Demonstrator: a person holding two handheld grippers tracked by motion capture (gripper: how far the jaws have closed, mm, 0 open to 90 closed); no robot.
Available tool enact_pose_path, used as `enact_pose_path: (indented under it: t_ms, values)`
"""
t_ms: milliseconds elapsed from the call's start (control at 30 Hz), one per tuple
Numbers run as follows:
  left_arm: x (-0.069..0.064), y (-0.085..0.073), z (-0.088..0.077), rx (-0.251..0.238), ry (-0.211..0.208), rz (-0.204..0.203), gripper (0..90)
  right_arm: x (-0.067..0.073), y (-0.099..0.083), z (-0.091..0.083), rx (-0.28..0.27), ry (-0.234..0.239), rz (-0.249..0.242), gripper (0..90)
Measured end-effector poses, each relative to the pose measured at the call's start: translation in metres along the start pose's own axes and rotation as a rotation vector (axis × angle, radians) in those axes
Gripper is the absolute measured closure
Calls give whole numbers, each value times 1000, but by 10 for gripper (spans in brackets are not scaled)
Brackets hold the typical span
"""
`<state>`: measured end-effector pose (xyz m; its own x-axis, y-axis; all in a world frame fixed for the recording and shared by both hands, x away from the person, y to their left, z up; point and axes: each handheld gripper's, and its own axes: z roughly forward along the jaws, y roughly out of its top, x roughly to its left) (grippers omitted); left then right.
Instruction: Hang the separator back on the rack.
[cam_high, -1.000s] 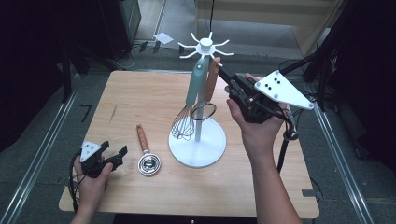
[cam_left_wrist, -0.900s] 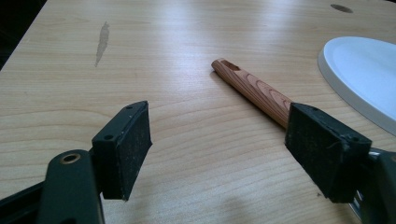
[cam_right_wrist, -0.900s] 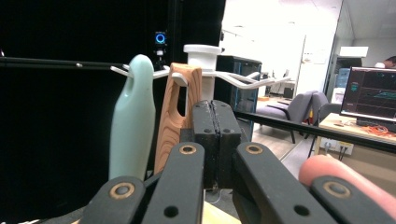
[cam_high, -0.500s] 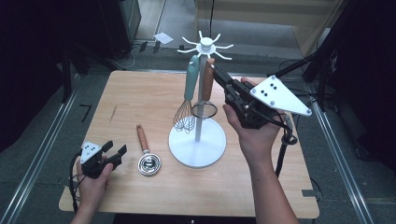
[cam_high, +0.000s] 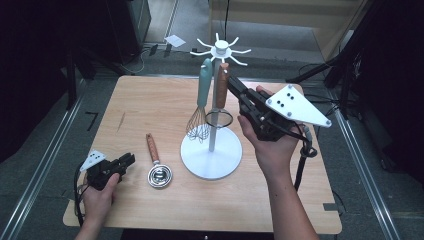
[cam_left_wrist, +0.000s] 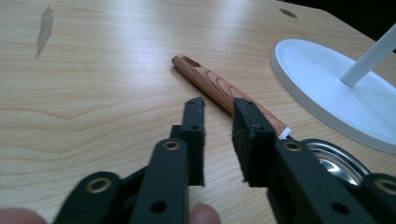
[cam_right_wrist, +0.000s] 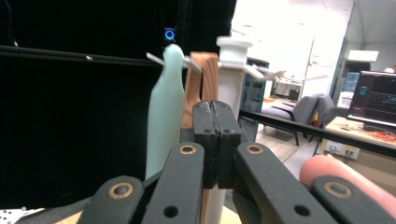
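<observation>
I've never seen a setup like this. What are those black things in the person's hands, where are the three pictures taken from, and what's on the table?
There is no robot here: a person holds a hand-operated gripper in each hand. One picture looks down from above the wooden table; the other two come from small cameras riding on each gripper, looking along its black fingers.

On the table stands a white utensil stand with hooks on top. A whisk with a pale green handle and a wooden-handled utensil hang from it. A wooden-handled metal scoop lies flat beside the base.

The left gripper rests near the scoop, fingers open, holding nothing. The right gripper is raised beside the hanging wooden handle with its fingers pressed together; nothing shows between them.
</observation>
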<state>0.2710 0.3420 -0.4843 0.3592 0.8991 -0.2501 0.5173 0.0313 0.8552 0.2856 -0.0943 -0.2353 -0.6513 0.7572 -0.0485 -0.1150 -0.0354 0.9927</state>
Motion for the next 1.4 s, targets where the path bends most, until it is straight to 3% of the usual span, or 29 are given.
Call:
enact_pose_path:
  t_ms: [233, 367, 533, 700, 900, 1100, 1167, 1200, 1300, 1400]
  values:
    - [-2, 0, 0, 17, -13, 6, 897, -10, -21, -11, 37, -38, 16, 889]
    - [-2, 2, -1, 30, -37, -9, 900, -18, -38, -19, 68, -72, 32, 847]
    - [-3, 2, 0, 41, -33, -6, 900, -29, -62, -33, 109, -103, 73, 769]
    - [-7, 3, 0, 56, -74, -19, 900, -36, -87, -49, 156, -130, 119, 700]
    - [-15, 2, 2, 91, -96, 26, 900, -37, -120, -69, 248, -150, 124, 648]
    - [-19, 1, 4, 107, -102, 31, 900, -41, -160, -97, 322, -185, 172, 643]
    - [-21, 0, 3, 108, -143, 43, 900, -41, -171, -104, 352, -189, 192, 644]
    - [-22, 0, 4, 113, -152, 45, 900, -43, -183, -113, 381, -190, 215, 645]
    - [-28, -1, 5, 131, -159, 53, 900, -45, -191, -123, 386, -204, 250, 645]
    - [-34, -2, 8, 140, -189, 72, 797, -48, -196, -136, 402, -229, 279, 646]
